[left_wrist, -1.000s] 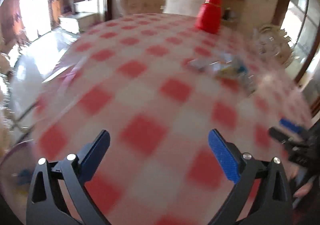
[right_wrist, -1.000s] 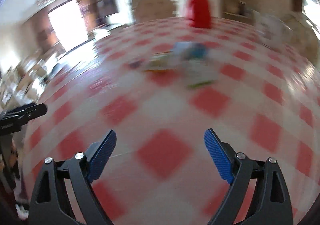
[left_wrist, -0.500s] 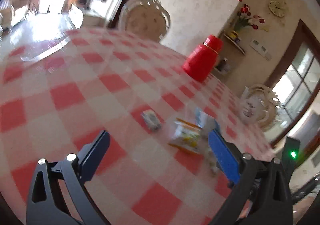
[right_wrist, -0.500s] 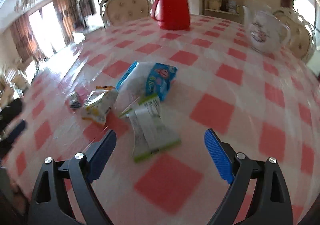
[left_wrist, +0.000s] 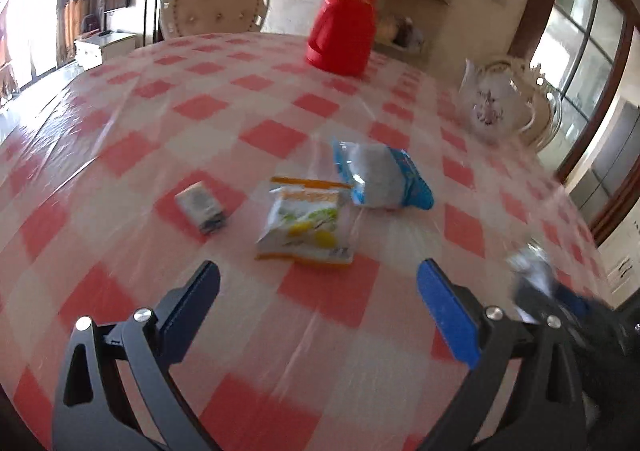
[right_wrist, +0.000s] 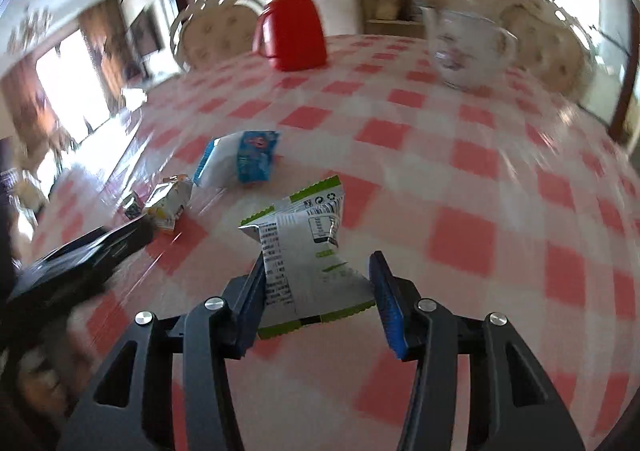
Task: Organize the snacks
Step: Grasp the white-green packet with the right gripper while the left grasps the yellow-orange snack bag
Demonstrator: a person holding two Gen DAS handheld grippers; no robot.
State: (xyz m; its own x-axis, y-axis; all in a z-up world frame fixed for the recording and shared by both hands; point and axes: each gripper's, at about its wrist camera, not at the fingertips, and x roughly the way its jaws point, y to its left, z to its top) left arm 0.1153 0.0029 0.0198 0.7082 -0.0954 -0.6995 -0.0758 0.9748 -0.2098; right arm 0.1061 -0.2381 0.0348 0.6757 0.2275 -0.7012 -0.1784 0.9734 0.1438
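Gripping: our right gripper (right_wrist: 318, 291) has just been closing on the crinkled white-and-green foil snack packet (right_wrist: 308, 247); both pads touch it, pinched at its near end above the red-and-white checked tablecloth (right_wrist: 500, 179).
Left gripper (left_wrist: 318, 303): jaws wide, empty, hovering.
Next, we judge: lift clear, then gather the rest.
At 12 o'clock of the left gripper: yellow-and-white snack pouch (left_wrist: 306, 227); at 1 o'clock, blue-and-white bag (left_wrist: 380, 177); at 11 o'clock, small grey sachet (left_wrist: 200, 207).
Beyond: red plastic thermos (left_wrist: 344, 25), floral white teapot (left_wrist: 496, 103), neither in the way.

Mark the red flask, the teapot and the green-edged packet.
red flask (left_wrist: 344, 39), left wrist view, body.
teapot (right_wrist: 466, 51), right wrist view, belly.
green-edged packet (right_wrist: 308, 251), right wrist view, printed back.
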